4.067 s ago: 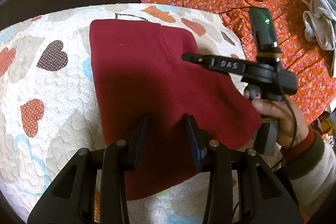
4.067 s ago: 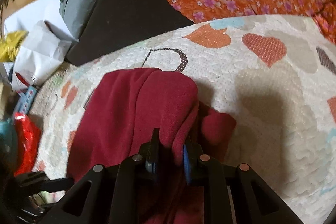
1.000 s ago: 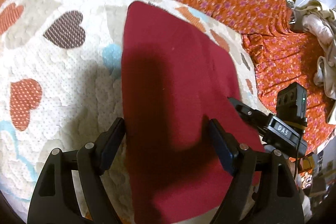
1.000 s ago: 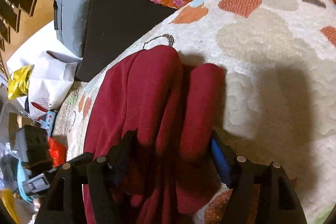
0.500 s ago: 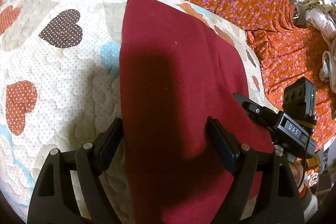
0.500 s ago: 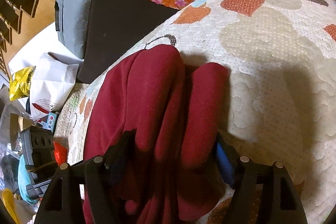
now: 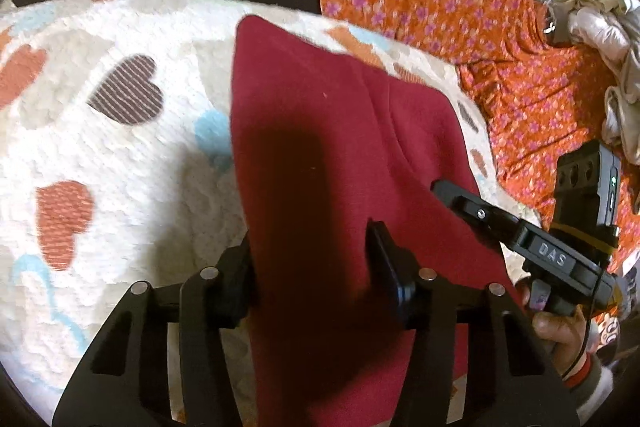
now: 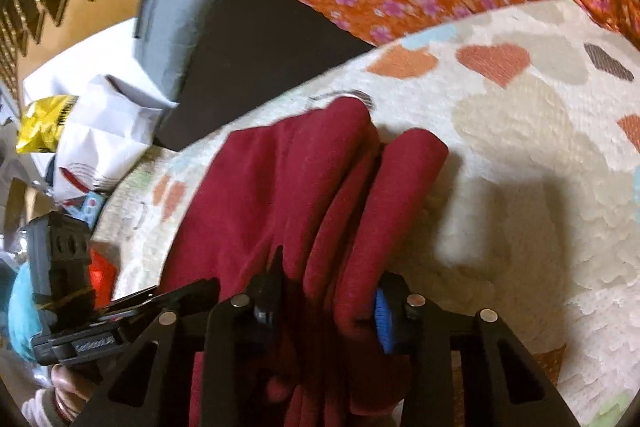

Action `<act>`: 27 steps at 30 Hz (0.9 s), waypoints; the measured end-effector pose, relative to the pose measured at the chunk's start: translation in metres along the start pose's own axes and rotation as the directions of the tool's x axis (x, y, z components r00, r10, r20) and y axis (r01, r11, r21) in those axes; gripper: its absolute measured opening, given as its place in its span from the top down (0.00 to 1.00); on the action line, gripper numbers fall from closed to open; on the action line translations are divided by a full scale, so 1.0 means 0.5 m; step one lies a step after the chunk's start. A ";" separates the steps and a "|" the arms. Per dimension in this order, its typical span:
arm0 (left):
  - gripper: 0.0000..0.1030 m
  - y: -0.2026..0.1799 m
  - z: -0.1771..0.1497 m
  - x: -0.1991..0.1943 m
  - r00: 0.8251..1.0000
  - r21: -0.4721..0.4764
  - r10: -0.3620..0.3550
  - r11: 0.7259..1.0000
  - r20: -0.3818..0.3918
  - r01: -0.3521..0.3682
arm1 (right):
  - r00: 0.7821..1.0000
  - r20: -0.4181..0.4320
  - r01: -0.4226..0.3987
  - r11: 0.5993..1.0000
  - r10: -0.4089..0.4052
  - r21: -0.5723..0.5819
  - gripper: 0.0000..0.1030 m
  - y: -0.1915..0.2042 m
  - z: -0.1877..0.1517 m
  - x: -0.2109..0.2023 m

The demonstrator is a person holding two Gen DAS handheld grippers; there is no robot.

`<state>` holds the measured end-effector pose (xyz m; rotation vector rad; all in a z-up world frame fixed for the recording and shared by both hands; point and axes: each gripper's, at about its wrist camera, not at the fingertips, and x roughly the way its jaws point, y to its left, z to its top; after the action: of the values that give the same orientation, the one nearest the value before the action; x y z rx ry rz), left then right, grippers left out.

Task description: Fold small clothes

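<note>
Both claws are closing on the near hem of the red garment [image 7: 320, 131], which lies at the quilt's [image 7: 120, 155] six o'clock edge: left gripper [image 7: 312, 267], right gripper [image 8: 328, 291]. Pinch every layer before carrying it toward twelve o'clock.

Dark red fleece garment [image 7: 320, 155] runs off the bottom edge in both wrist views. Motion blur smears white quilted heart-print cover [image 8: 520, 163]. Beige crumpled cloth pile [image 7: 600, 39] cut by right edge.
</note>
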<state>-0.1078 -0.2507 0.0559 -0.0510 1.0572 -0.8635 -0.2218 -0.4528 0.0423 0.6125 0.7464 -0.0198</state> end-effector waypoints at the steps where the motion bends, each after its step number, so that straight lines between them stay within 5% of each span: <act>1: 0.50 0.006 0.002 -0.023 1.000 -0.008 0.007 1.000 0.018 -0.007 | 1.000 0.001 -0.011 1.000 0.011 -0.017 0.66 0.020 0.001 -0.003; 5: 0.50 0.038 -0.005 -0.097 0.999 -0.039 0.034 0.999 0.035 -0.032 | 0.997 -0.024 -0.076 0.995 0.074 -0.063 0.66 0.090 -0.008 0.006; 10: 0.50 0.076 -0.043 -0.166 0.985 -0.042 0.173 0.984 0.028 -0.171 | 0.987 -0.095 -0.137 0.988 0.130 -0.070 0.66 0.151 -0.047 0.072; 14: 0.50 0.129 -0.078 -0.144 0.963 -0.066 0.263 0.962 -0.053 -0.266 | 0.978 -0.202 -0.053 0.997 0.041 -0.056 0.64 0.157 -0.081 0.139; 16: 0.48 0.149 -0.092 -0.131 0.959 -0.094 0.269 0.956 -0.091 -0.277 | 0.982 -0.181 -0.062 0.998 0.057 -0.023 0.60 0.151 -0.082 0.123; 22: 0.48 0.113 -0.099 -0.177 0.939 -0.028 0.343 0.939 -0.005 -0.343 | 0.998 -0.055 -0.020 0.995 0.015 -0.097 0.60 0.184 -0.040 0.029; 27: 0.47 0.091 -0.105 -0.181 0.927 0.001 0.371 0.928 0.051 -0.372 | 0.994 -0.100 -0.059 0.972 0.037 -0.227 0.65 0.262 -0.047 0.063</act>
<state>-0.1401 -0.1431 0.0759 0.1336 0.9749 -0.5199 -0.1834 -0.3260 0.0761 0.4123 0.8126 0.1401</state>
